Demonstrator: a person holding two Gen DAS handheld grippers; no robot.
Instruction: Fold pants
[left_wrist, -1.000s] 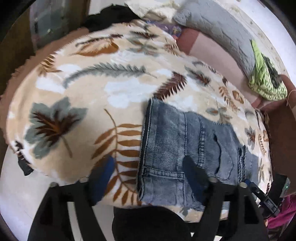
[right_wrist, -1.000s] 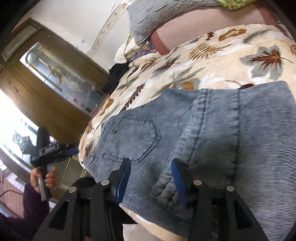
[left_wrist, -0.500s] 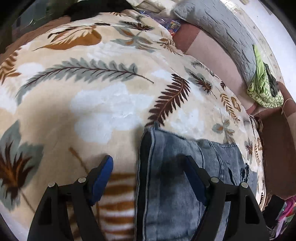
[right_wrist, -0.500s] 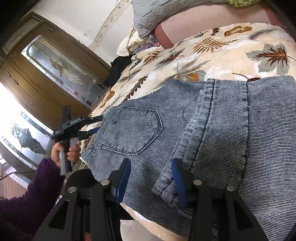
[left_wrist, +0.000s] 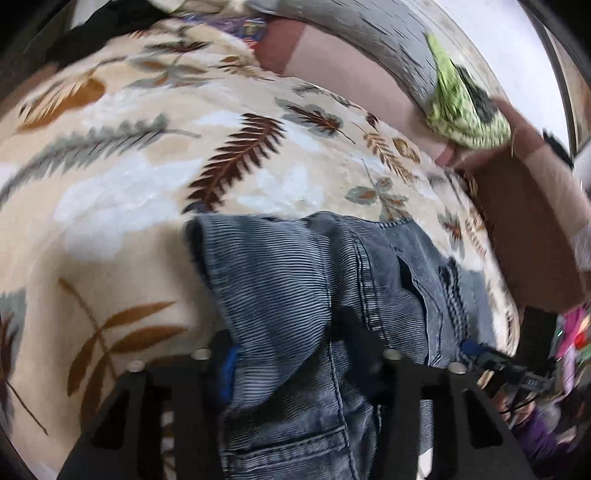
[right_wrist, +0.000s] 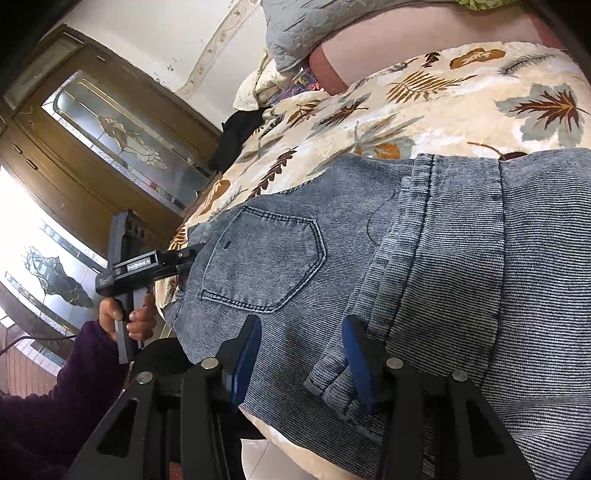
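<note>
Grey-blue denim pants (left_wrist: 295, 295) lie on a leaf-patterned blanket (left_wrist: 122, 192). In the left wrist view, a fold of the denim drapes between and over my left gripper (left_wrist: 288, 354), whose blue-padded fingers are spread wide around the fabric. In the right wrist view, the pants (right_wrist: 424, 258) show a back pocket and a bunched seam. My right gripper (right_wrist: 301, 354) is open just above the denim at the bed's near edge. The left gripper (right_wrist: 177, 258) shows there at the pants' far edge.
A grey quilted pillow (left_wrist: 351, 44) and a green cloth (left_wrist: 461, 110) lie at the back of the bed. A brown wardrobe with glass doors (right_wrist: 103, 140) stands beside the bed. Black cloth (right_wrist: 236, 136) lies at the blanket's far end.
My left gripper has moved in onto the pants' edge and the denim has bunched up over its fingers. The right gripper has stayed in place, open.
</note>
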